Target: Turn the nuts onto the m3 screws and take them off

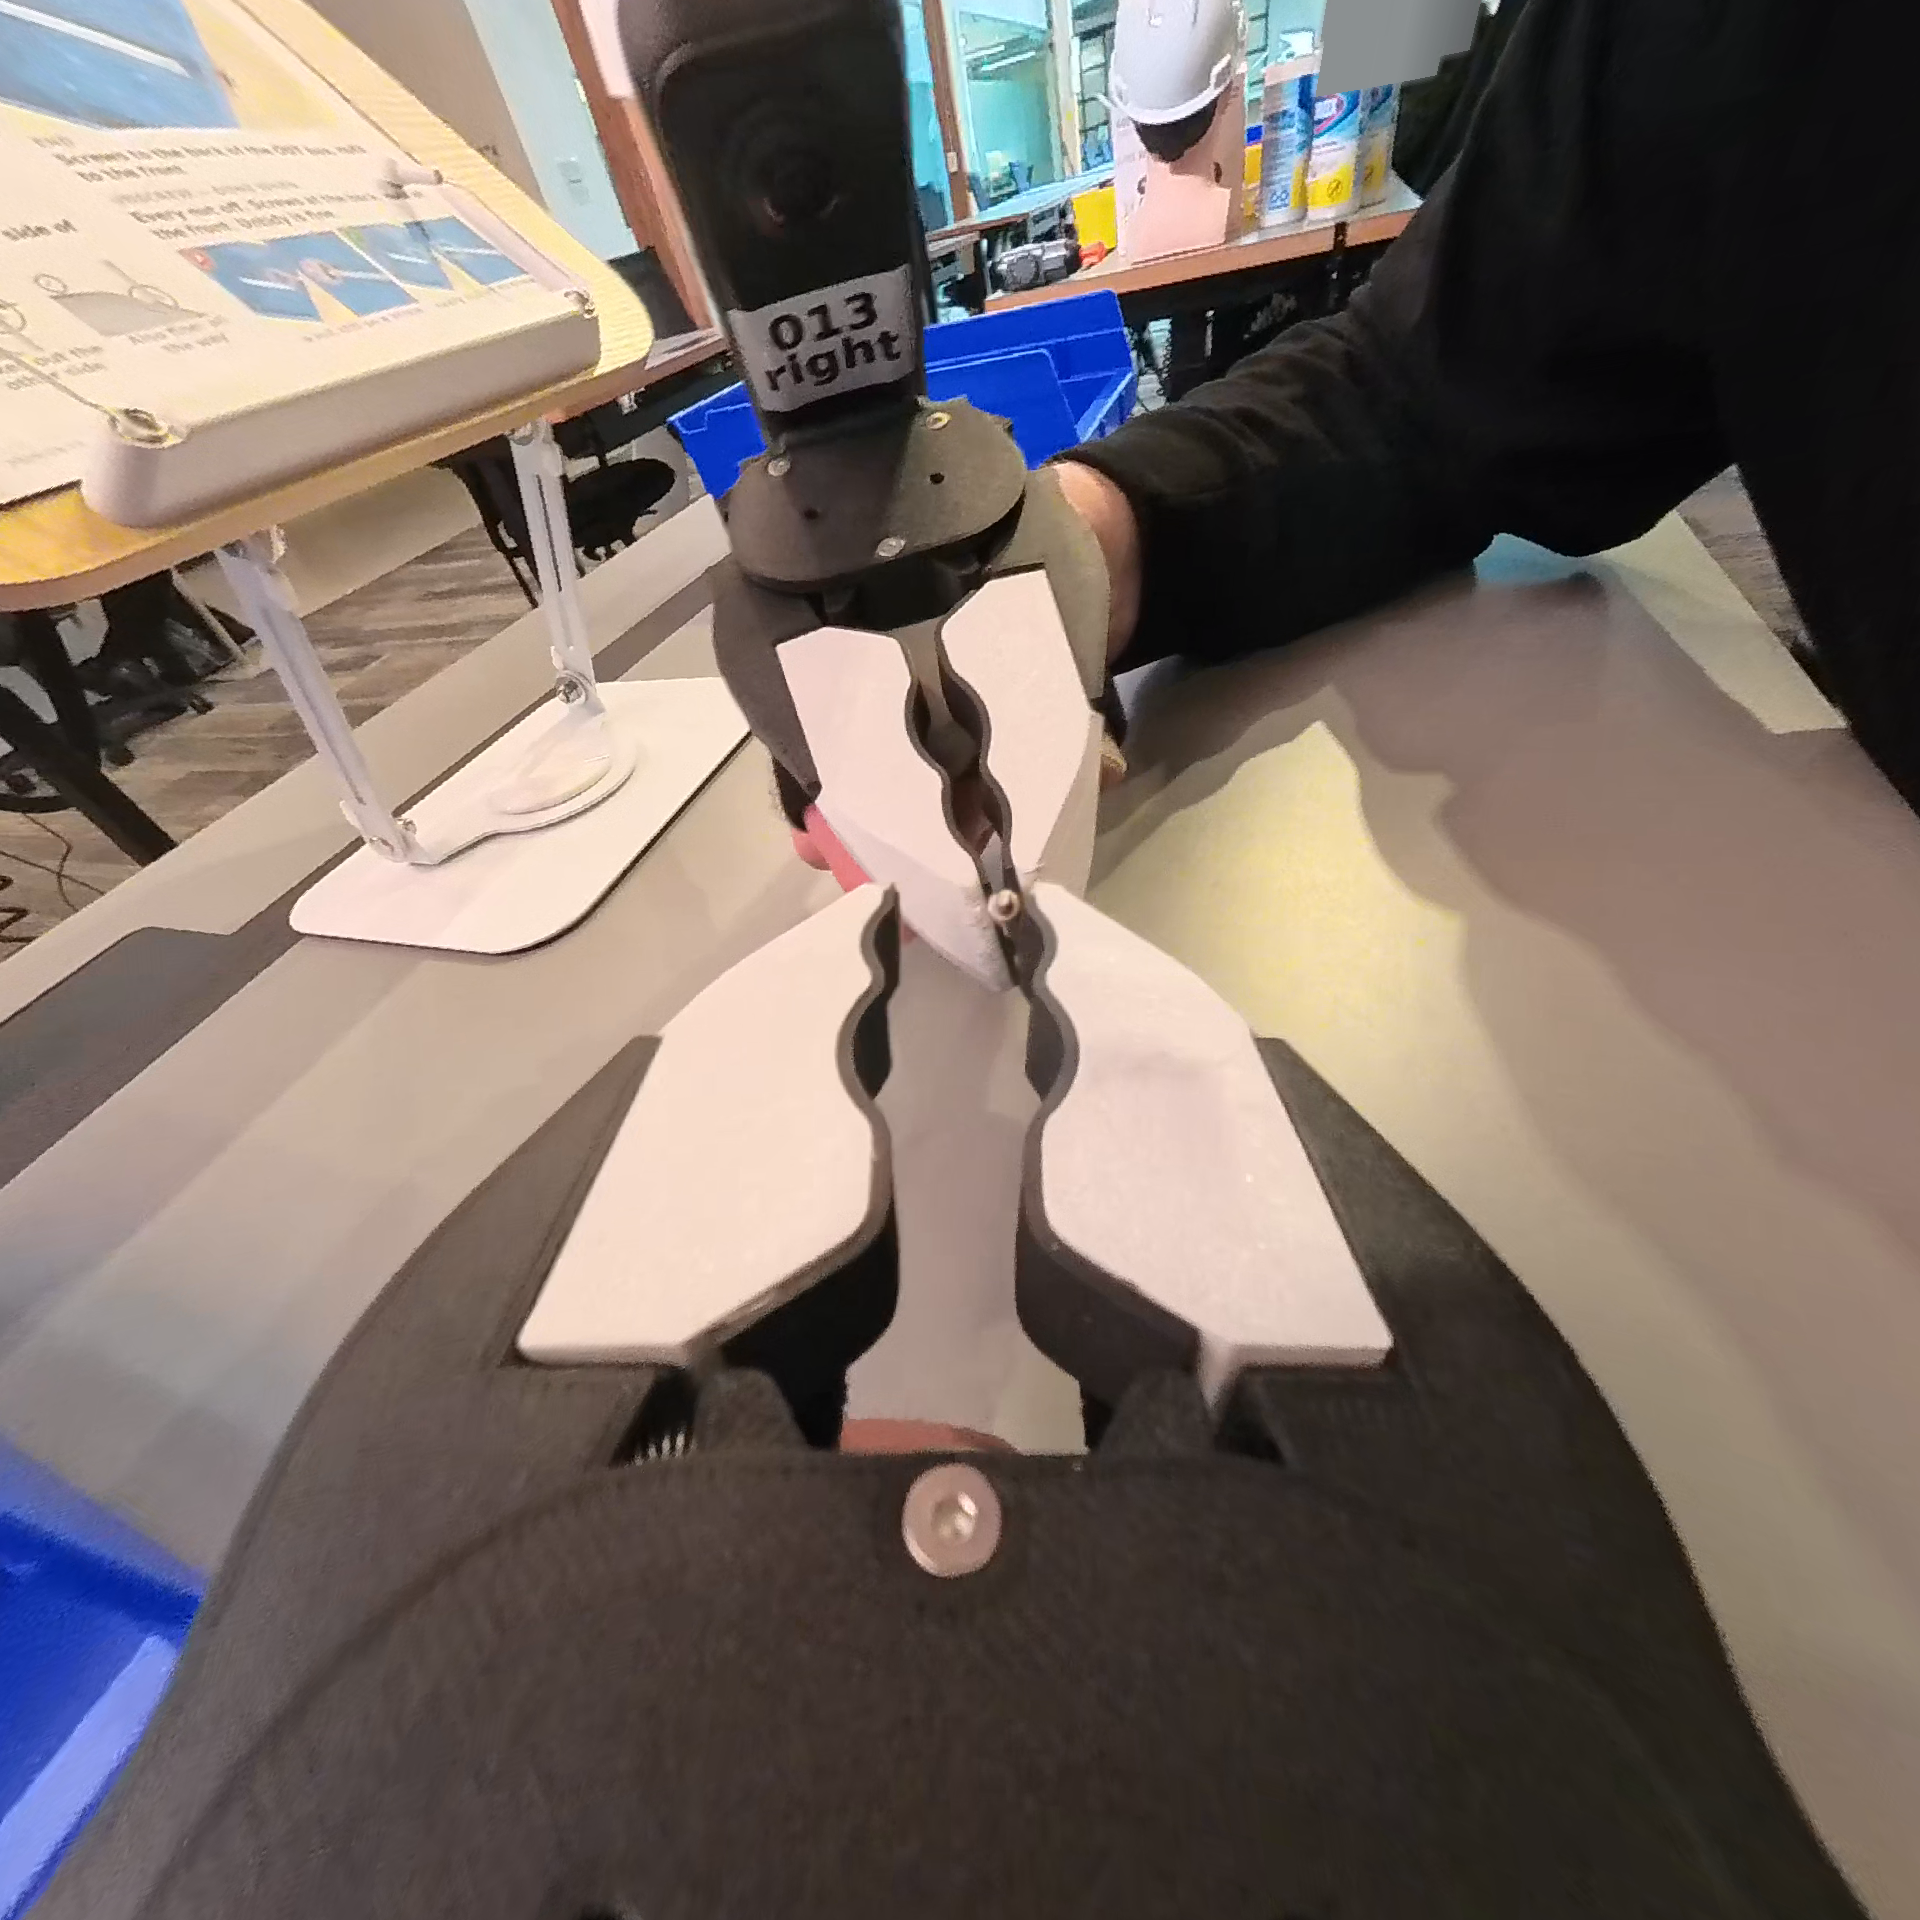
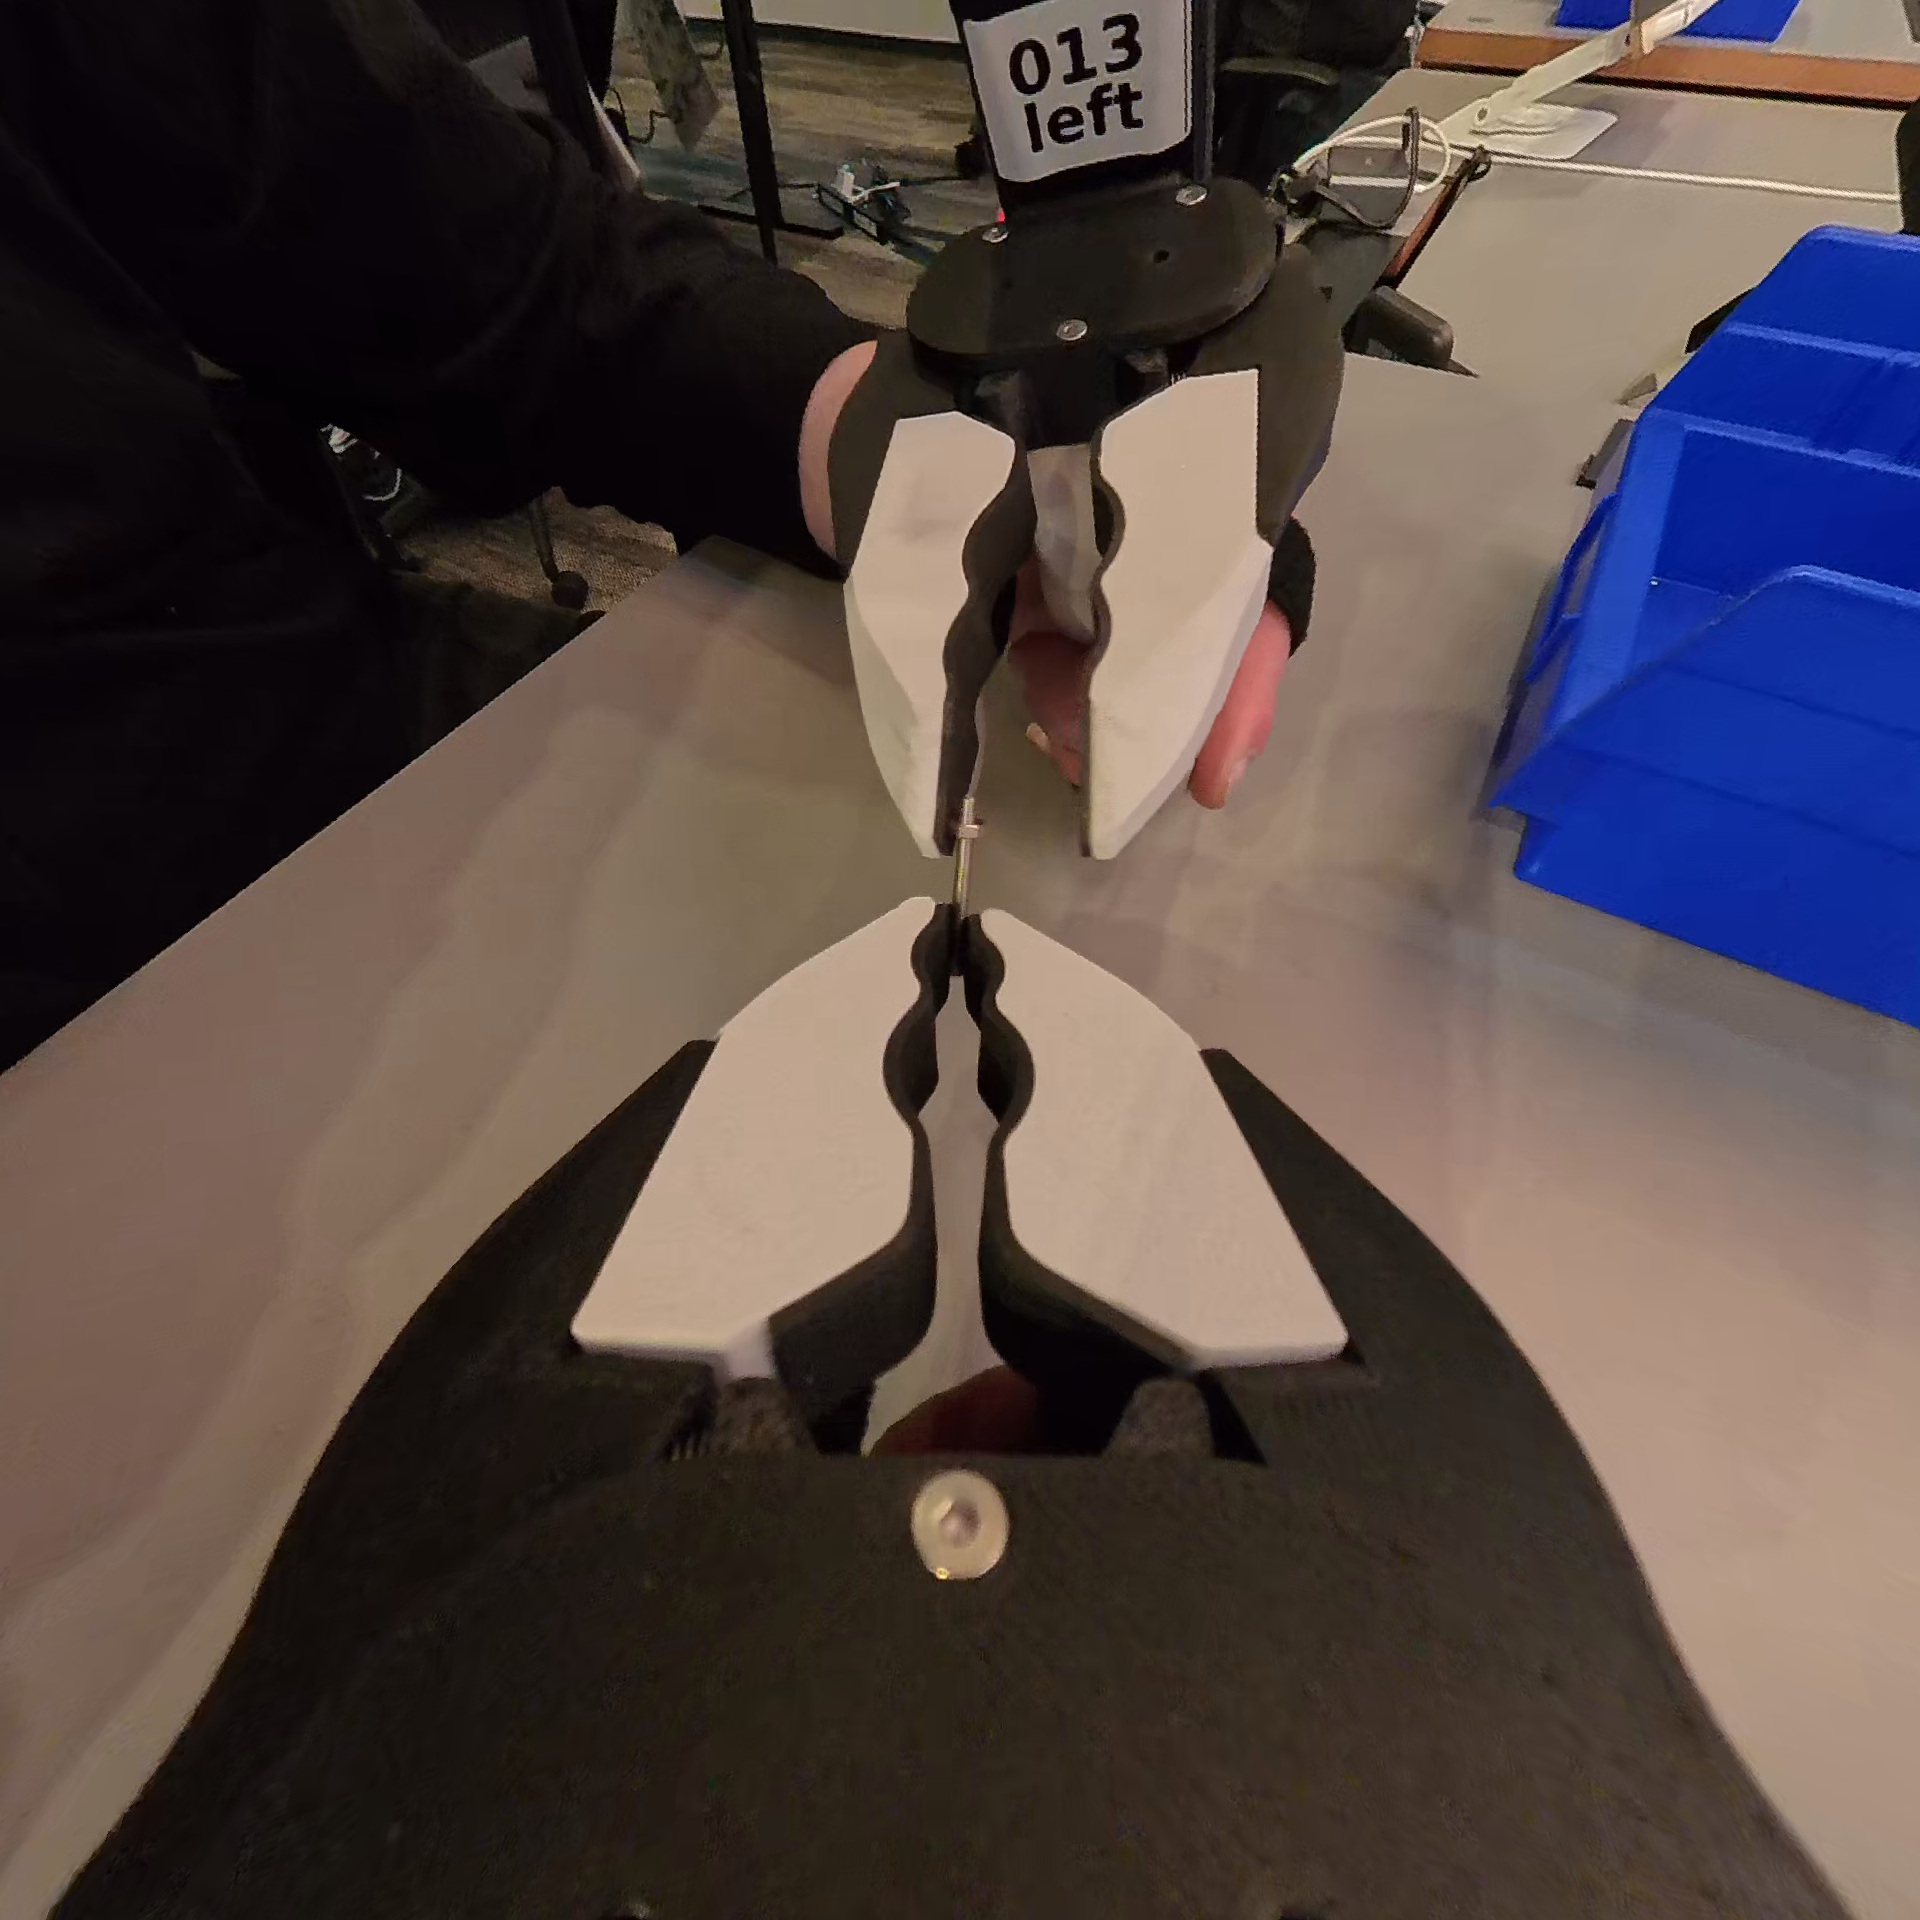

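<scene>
Both grippers meet tip to tip above the grey desk, blue bins toward its far right edge. My right gripper is pinched nearly closed on the screw. My left gripper stands parted, one finger touching the nut on the shank. For a good turn I judge: keep the screw axis steady, close the left lightly on the nut, rotate without cross-threading.

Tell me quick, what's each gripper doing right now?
Left gripper: open, one finger against the nut.
Right gripper: shut on the screw.
</scene>
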The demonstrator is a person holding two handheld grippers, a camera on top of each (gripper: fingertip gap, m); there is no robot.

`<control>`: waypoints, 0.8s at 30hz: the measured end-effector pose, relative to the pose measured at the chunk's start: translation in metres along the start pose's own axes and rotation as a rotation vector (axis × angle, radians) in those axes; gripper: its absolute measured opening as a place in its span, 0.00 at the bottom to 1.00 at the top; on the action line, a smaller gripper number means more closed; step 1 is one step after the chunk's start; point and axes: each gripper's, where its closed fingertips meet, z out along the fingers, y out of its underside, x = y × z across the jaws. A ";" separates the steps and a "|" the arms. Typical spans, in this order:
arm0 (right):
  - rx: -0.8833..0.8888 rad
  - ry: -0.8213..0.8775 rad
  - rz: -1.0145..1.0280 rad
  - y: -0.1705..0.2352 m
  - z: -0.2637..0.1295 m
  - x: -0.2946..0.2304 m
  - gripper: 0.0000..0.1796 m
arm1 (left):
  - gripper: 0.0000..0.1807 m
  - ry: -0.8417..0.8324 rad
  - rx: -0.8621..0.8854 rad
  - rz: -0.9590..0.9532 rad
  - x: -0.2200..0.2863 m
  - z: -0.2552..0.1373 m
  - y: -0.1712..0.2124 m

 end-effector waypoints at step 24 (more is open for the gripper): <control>0.016 0.007 0.008 -0.002 -0.001 0.002 0.01 | 0.03 0.029 0.020 0.007 0.006 0.003 -0.003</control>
